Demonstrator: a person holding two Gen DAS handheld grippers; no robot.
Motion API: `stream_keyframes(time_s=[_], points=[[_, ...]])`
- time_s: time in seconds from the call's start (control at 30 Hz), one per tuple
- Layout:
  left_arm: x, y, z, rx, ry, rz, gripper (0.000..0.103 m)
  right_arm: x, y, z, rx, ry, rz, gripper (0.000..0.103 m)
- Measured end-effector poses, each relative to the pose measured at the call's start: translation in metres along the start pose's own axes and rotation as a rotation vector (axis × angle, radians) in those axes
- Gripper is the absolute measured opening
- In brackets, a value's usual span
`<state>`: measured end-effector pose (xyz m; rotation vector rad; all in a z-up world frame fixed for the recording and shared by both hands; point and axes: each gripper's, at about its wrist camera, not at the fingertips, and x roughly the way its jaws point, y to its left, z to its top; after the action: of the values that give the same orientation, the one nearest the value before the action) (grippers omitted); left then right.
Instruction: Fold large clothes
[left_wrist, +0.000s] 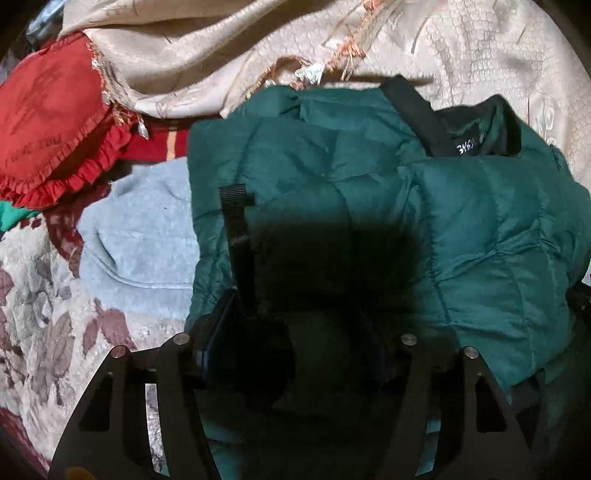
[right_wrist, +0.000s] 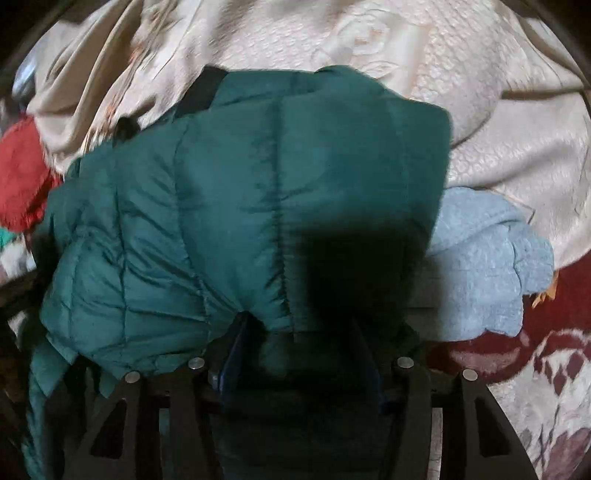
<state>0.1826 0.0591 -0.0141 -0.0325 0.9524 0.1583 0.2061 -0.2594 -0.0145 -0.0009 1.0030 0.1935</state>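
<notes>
A dark green quilted puffer jacket (left_wrist: 369, 177) fills the middle of the left wrist view, its black collar and label at the upper right. My left gripper (left_wrist: 295, 258) stands open, its left finger (left_wrist: 236, 229) up beside the cloth and its right finger buried under the padding. In the right wrist view the same jacket (right_wrist: 258, 192) drapes over my right gripper (right_wrist: 299, 332). Its fingers are hidden under the green cloth, so their grip cannot be made out.
A light blue garment (left_wrist: 140, 240) lies under the jacket, also in the right wrist view (right_wrist: 487, 266). A red frilled cushion (left_wrist: 55, 125) sits at the left. A cream patterned bedspread (left_wrist: 480, 55) lies behind, and a floral blanket (left_wrist: 37, 314) in front.
</notes>
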Motion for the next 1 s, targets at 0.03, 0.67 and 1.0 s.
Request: stream_keyframes(time_s=[0.03, 0.67, 1.0], points=[[-0.004, 0.003, 0.000, -0.013, -0.002, -0.003, 0.064, -0.011, 0.002, 0.005, -0.002, -0.028, -0.015, 0.052], [0.020, 0.017, 0.010, -0.078, 0.012, -0.050, 0.086, 0.034, -0.014, 0.043, 0.051, -0.207, 0.029, 0.080], [-0.044, 0.016, 0.016, -0.111, -0.276, -0.045, 0.086, -0.021, 0.068, 0.043, 0.001, -0.236, 0.043, 0.082]])
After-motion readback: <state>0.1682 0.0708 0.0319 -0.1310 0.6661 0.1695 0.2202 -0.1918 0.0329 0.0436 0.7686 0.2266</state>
